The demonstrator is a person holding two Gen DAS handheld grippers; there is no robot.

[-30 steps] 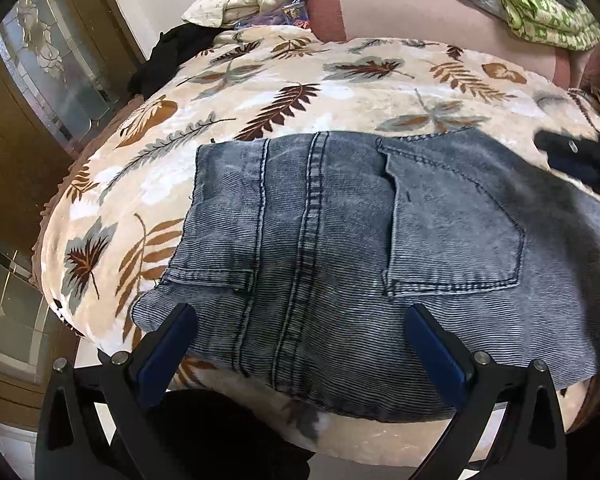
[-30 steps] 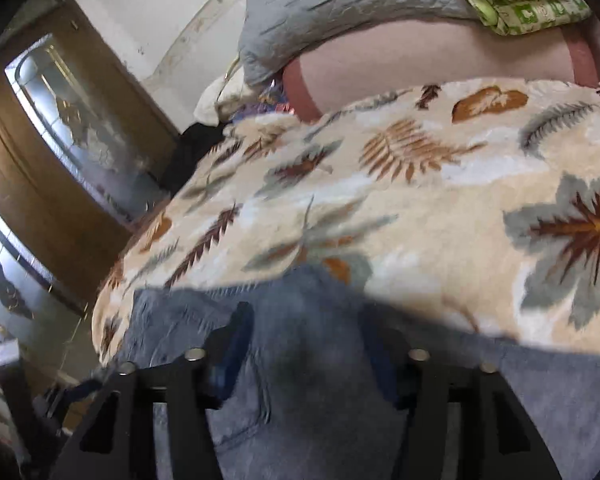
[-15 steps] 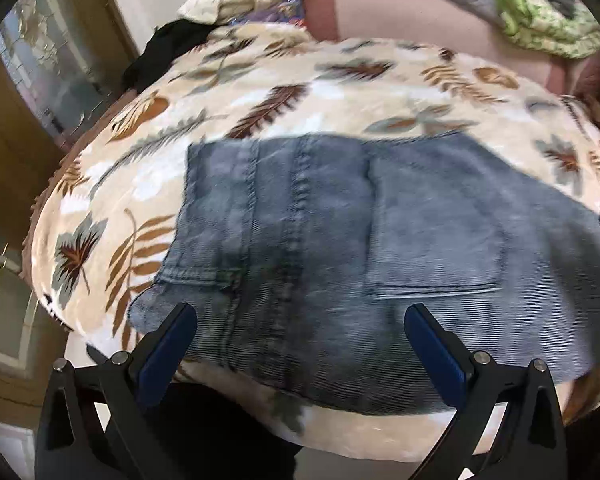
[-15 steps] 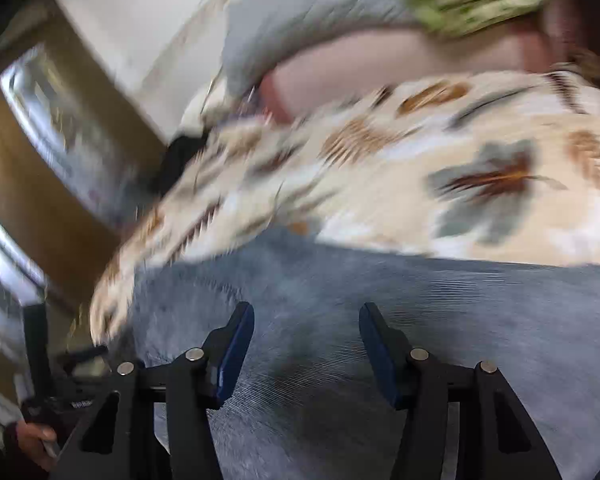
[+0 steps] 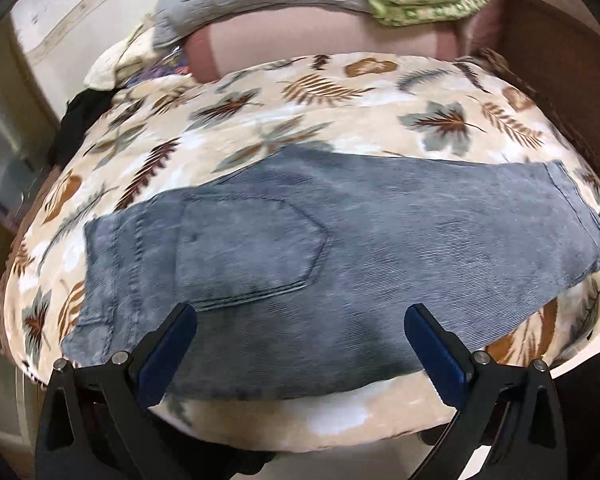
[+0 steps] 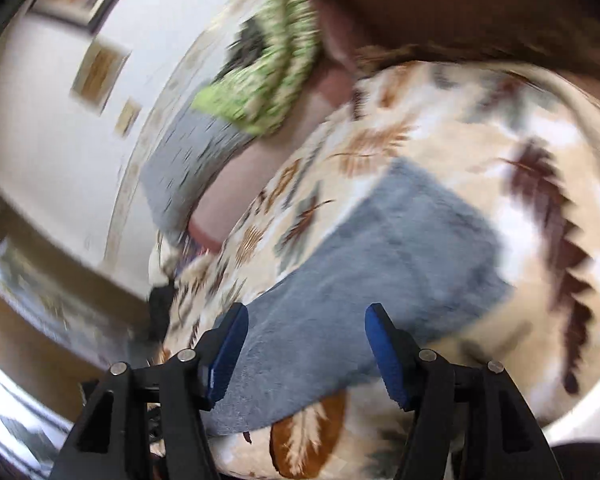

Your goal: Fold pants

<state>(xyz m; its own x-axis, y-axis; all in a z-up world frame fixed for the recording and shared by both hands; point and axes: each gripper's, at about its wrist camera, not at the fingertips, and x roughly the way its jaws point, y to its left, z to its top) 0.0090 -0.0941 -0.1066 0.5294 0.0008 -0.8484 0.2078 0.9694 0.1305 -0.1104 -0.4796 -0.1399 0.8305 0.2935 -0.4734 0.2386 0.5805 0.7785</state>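
Since a second ago the left wrist view has slid along the pants [image 5: 340,248], so the waistband sits at the left and the hem [image 5: 572,200] now shows at the far right. The pants lie flat, folded leg on leg, across the leaf-print blanket [image 5: 340,92] near the bed's front edge. The left gripper [image 5: 300,344] hangs above the near edge with its jaws wide and nothing between them. A grab from here may catch only the top layer, splitting the fold.

In the right wrist view, rolled and blurred, the right gripper [image 6: 302,344] hovers over the hem end of the pants [image 6: 380,264], jaws opening and empty. Closing at this tilt may pinch blanket with denim, dragging both and skewing the fold.
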